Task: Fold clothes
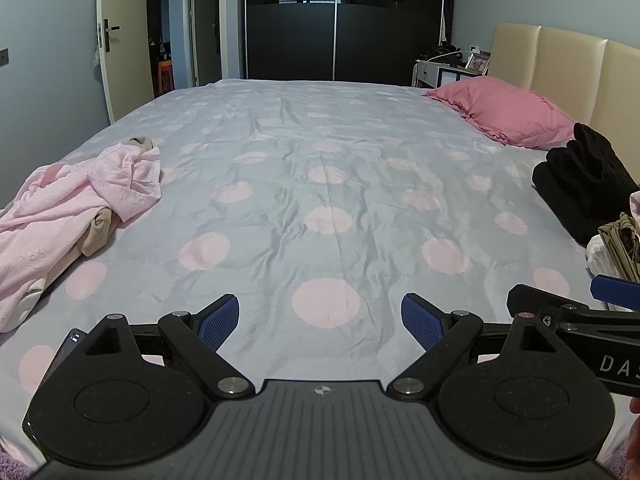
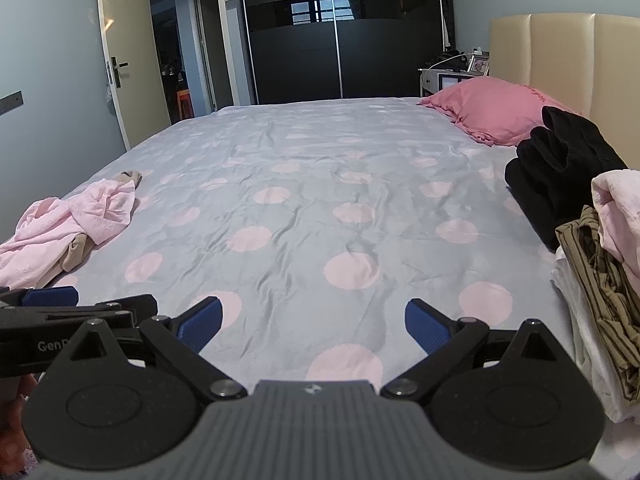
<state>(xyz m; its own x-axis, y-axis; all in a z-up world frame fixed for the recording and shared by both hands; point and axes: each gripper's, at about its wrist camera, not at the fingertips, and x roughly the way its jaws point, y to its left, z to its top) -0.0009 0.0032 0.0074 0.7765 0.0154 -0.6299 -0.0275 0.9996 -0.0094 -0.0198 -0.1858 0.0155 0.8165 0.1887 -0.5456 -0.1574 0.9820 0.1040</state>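
A crumpled pale pink garment (image 1: 76, 196) lies on the left side of the bed, with a beige piece (image 1: 98, 230) tucked under it; the right wrist view shows the same pink garment (image 2: 76, 216) at its left. On the right edge sits a pile of clothes: a black garment (image 2: 560, 176), a striped olive one (image 2: 604, 292), a white one (image 2: 588, 352) and a pale pink one (image 2: 620, 208). My left gripper (image 1: 320, 320) hovers open over the bedsheet with nothing between its blue pads. My right gripper (image 2: 314, 322) is open too, side by side with the left, also empty.
The bed (image 1: 320, 184) wears a grey sheet with pink dots, broad and flat in the middle. A pink pillow (image 1: 508, 110) rests against the cream headboard (image 1: 568, 64). Behind stand a dark wardrobe (image 1: 340, 20), a bedside table (image 1: 448, 70) and a door (image 1: 120, 40).
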